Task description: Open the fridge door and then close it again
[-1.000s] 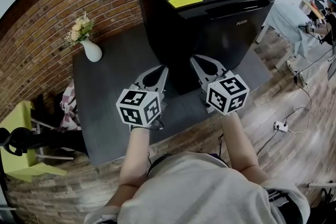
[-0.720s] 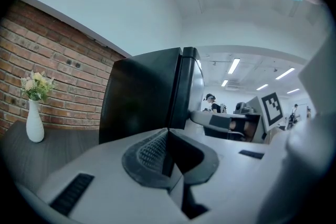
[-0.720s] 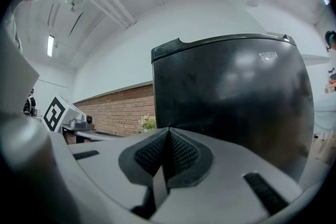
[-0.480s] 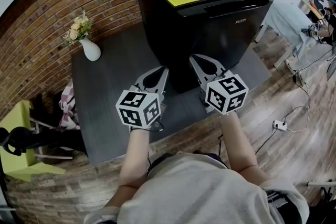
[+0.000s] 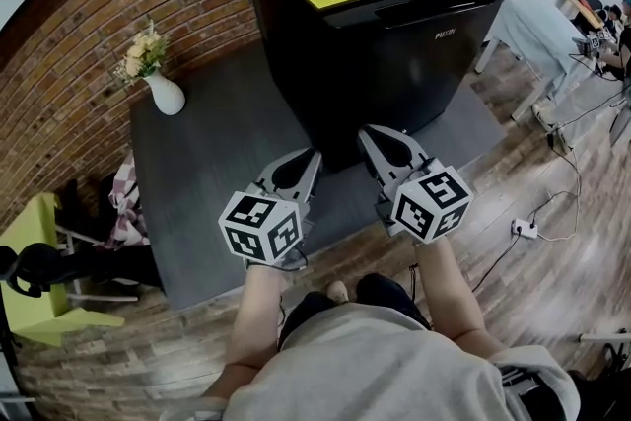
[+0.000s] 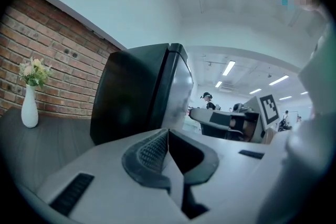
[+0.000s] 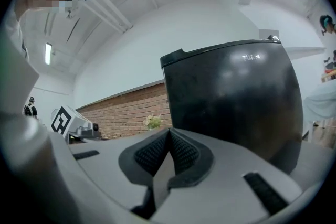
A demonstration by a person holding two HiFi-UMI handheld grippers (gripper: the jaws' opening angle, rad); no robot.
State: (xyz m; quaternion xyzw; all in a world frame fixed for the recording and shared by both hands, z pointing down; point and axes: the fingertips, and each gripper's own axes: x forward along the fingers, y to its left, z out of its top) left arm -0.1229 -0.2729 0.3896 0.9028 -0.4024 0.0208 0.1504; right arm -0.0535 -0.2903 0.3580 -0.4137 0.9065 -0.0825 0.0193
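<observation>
Fridge work looks not yet started. Both pairs of jaws are pressed together with nothing between them. The left gripper and right gripper hang side by side, near the fridge's front corner but not touching it. The black fridge stands on the grey surface. Its door seems shut, though the seam is hard to see. Opening and closing are both left to do.

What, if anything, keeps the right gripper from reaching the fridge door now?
Nothing visible, so probably yes: the right gripper, shut and empty, points toward the fridge door with only open space between them.
</observation>
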